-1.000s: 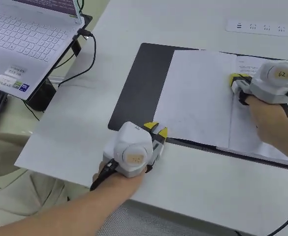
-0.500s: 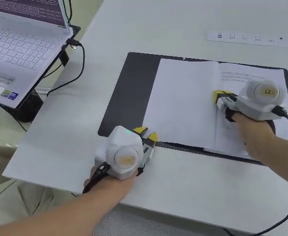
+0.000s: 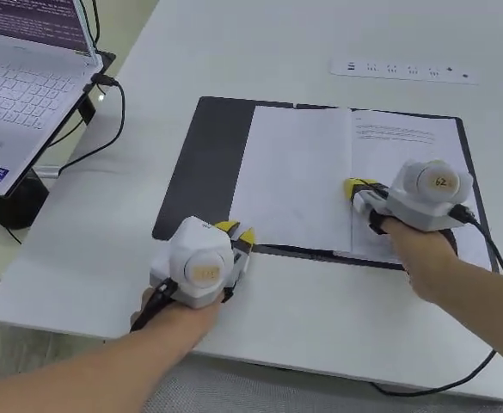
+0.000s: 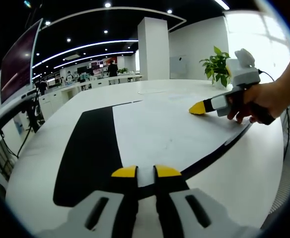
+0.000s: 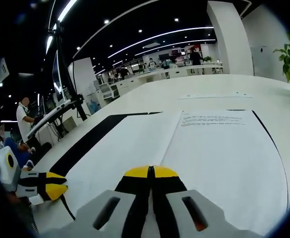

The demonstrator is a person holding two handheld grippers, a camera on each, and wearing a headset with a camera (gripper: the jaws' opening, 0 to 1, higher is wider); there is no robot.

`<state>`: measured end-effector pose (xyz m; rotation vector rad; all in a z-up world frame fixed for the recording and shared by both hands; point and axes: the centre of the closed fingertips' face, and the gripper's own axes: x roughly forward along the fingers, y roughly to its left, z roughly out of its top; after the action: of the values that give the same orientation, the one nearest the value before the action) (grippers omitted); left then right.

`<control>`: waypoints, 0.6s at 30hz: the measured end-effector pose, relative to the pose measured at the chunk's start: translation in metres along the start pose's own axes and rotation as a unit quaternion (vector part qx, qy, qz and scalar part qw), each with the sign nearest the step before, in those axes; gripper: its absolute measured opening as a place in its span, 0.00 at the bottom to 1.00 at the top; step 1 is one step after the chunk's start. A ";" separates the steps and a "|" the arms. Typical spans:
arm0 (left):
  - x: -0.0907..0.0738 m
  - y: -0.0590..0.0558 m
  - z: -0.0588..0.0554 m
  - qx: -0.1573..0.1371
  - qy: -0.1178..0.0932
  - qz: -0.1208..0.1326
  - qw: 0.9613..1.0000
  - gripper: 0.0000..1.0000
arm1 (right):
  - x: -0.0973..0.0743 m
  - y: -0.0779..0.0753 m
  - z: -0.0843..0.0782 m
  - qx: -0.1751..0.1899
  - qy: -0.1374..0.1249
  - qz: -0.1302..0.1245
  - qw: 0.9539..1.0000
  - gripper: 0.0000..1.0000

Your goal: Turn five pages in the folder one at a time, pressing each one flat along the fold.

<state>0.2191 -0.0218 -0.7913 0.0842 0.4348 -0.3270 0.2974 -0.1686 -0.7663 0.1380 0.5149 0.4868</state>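
Mid-frame, the right gripper (image 3: 359, 189), jaws pressed together, bears on the page (image 3: 298, 172) beside the fold (image 3: 352, 155). The left gripper (image 3: 236, 232) waits slightly spread. Dragging could wrinkle the paper.

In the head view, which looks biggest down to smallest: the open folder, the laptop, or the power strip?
1. open folder
2. laptop, though the frame cuts it off
3. power strip, farthest away, so true size unsure
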 end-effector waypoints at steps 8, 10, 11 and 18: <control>-0.001 -0.001 0.001 0.001 -0.001 0.000 1.000 0.11 | -0.014 0.008 -0.012 -0.003 0.008 0.003 1.000 0.00; -0.002 -0.001 0.001 0.001 -0.001 0.000 1.000 0.11 | -0.017 0.009 -0.015 -0.003 0.009 0.004 1.000 0.00; -0.002 -0.001 0.001 0.001 -0.001 0.000 1.000 0.11 | -0.020 0.011 -0.018 -0.004 0.012 0.005 1.000 0.00; -0.003 -0.001 0.002 -0.003 -0.003 0.001 1.000 0.11 | -0.034 0.018 -0.029 0.000 0.023 0.012 1.000 0.00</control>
<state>0.2175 -0.0224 -0.7882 0.0785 0.4305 -0.3236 0.2497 -0.1691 -0.7723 0.1335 0.5582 0.5144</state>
